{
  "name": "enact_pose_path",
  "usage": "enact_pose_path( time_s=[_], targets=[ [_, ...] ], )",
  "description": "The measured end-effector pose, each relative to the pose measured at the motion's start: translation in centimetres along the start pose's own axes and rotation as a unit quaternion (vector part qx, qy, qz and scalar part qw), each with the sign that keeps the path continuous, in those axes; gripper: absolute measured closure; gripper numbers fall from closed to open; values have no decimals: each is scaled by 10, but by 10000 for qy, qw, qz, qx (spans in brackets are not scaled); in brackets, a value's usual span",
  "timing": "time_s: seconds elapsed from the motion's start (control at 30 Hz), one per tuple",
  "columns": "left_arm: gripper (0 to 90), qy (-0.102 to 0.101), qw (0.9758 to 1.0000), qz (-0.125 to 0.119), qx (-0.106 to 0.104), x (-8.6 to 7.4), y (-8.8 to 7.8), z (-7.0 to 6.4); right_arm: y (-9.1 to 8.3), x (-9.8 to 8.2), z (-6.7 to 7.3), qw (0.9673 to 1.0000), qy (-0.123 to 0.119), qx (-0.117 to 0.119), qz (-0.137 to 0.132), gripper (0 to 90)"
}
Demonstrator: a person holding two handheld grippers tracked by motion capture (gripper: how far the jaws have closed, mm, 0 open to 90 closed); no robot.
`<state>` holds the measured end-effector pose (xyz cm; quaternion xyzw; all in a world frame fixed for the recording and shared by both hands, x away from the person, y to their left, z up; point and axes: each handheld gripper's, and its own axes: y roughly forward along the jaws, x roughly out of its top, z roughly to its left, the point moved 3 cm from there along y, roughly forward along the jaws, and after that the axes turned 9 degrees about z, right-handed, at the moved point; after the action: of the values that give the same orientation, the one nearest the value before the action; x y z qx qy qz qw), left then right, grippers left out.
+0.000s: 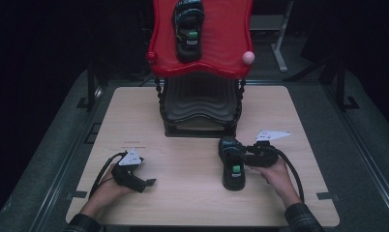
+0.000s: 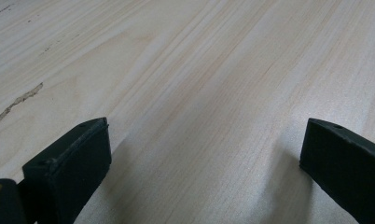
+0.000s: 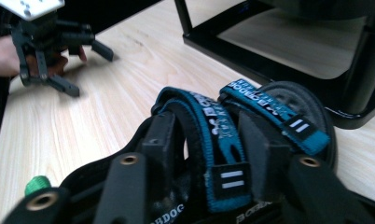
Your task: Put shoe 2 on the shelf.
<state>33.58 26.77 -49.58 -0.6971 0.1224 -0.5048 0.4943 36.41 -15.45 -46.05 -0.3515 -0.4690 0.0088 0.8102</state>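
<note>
High view: a light wooden tabletop [image 1: 192, 203] carries a black rack [image 1: 200, 113] with a red top tier [image 1: 221, 48], on which one black sandal [image 1: 187, 31] lies. A second sandal with teal straps [image 1: 232, 164] rests on the tabletop in front of the rack; the right claw [image 1: 246, 152] grips it from the side. The left claw [image 1: 146, 181] rests on the tabletop, well apart.

Left gripper view: its jaws stand spread wide over bare wood, holding nothing.

Right gripper view: its jaws are clenched on a teal strap [image 3: 213, 135] of the sandal.
</note>
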Motion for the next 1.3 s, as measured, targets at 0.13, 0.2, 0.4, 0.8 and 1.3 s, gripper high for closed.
enact_pose_path(
  time_s=[0.13,0.2,0.4,0.8,1.3],
  targets=[
    [11,0,10000,0,0,0,0,0,-2,-1,-3,9998,79,117,-130,630],
    [11,-1,10000,-1,-1,0,0,0,-3,-1,-4,9996,113,188,-174,643],
    [11,1,10000,-3,-3,0,0,0,-8,-1,-4,9987,196,389,-257,655],
    [11,3,10000,5,-6,0,0,0,-34,13,4,9981,215,304,-486,661],
    [11,2,10000,7,-9,0,0,0,-92,54,16,9942,33,15,-1079,661]
  ],
)
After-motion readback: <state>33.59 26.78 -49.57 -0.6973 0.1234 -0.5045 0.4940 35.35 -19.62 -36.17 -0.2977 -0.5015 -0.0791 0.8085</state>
